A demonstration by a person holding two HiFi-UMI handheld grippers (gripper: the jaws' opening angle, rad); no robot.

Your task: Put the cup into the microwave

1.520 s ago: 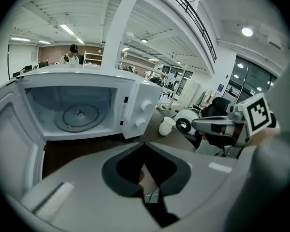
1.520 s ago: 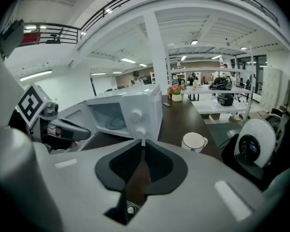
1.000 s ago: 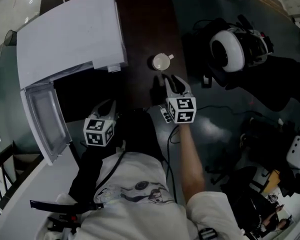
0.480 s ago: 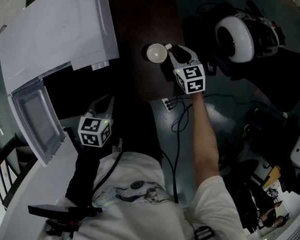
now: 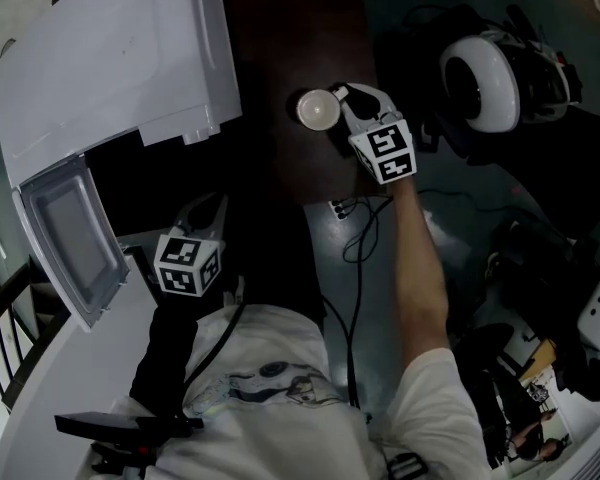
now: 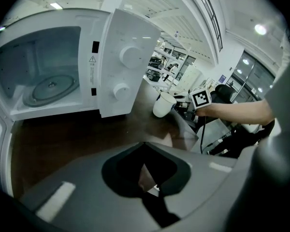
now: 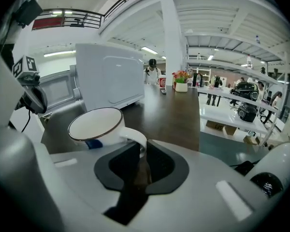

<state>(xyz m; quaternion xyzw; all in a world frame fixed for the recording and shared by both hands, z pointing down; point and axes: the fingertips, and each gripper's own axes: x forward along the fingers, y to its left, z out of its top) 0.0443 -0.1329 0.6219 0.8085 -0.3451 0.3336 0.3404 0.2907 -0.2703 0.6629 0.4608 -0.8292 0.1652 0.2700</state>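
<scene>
A white cup (image 5: 318,109) with a dark rim stands on the dark brown table (image 5: 280,28), right of the white microwave (image 5: 110,58). My right gripper (image 5: 348,96) is at the cup's right side. In the right gripper view the cup (image 7: 96,124) sits just ahead, and its handle (image 7: 135,138) lies between the closing jaws of the right gripper (image 7: 141,146), pinched by them. My left gripper (image 5: 208,213) hangs shut and empty before the microwave's open cavity (image 6: 48,81). From the left gripper (image 6: 144,146) I see the cup (image 6: 163,104) beyond the control panel.
The microwave door (image 5: 70,238) swings open to the left, with a glass turntable (image 6: 50,88) inside. A power strip and cable (image 5: 342,208) lie near the table's front edge. Helmets and dark gear (image 5: 490,83) fill the right side.
My right gripper has gone forward and down to the cup, rolled, and closed its jaws round the handle. The left gripper has barely moved.
</scene>
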